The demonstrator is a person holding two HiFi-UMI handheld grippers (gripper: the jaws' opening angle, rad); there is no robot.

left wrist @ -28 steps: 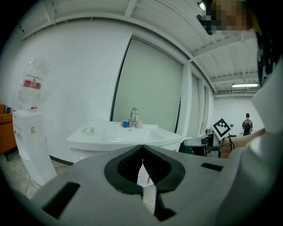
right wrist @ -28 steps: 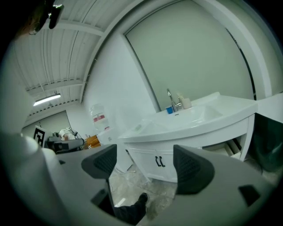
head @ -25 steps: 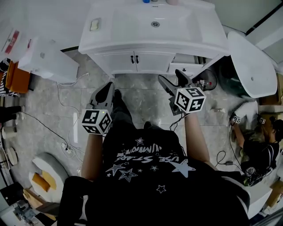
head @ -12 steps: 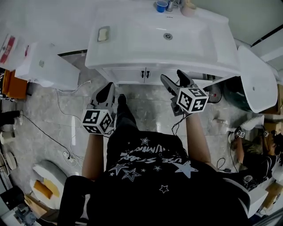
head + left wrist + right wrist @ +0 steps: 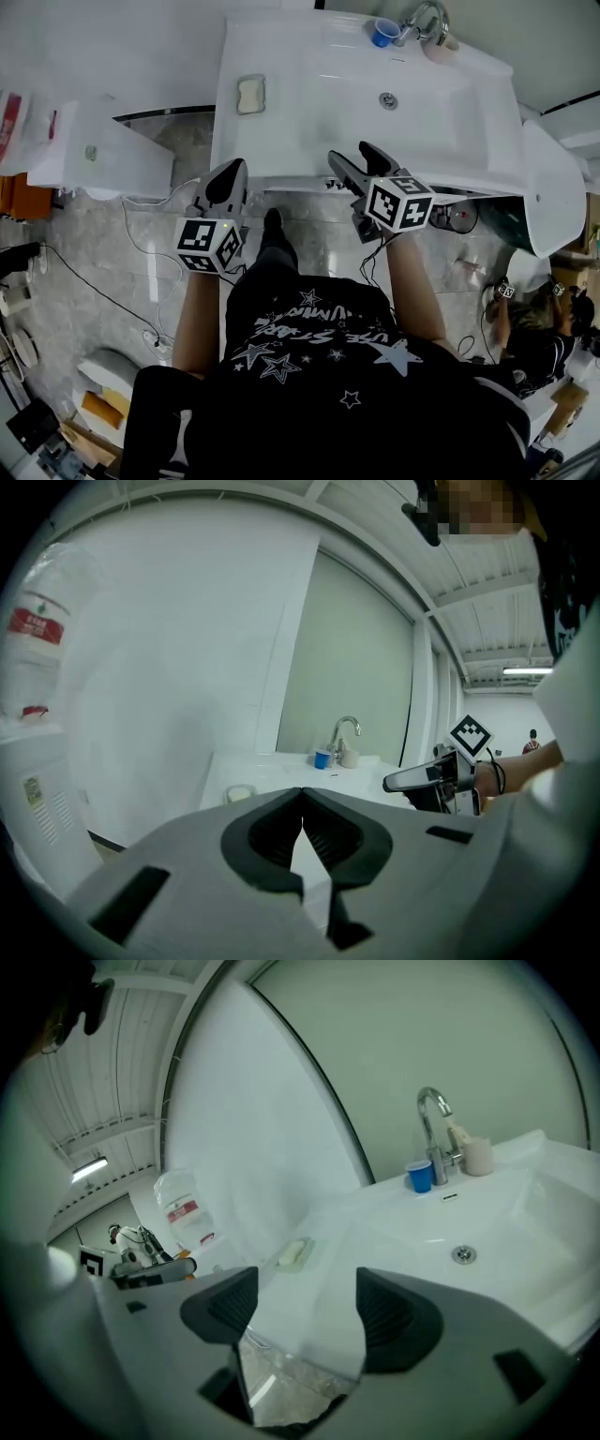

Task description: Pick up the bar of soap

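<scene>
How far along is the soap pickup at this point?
Done: nothing yet; the soap lies in its dish on the left rim of the sink. In hand: both tools are at the sink's front edge, left tool shut and empty, right tool empty, its jaws closing. Left: reach the soap, grip it, lift.

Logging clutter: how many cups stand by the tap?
2: a blue cup just left of the tap, a beige cup just right of it; nothing seems to hide more.
</scene>
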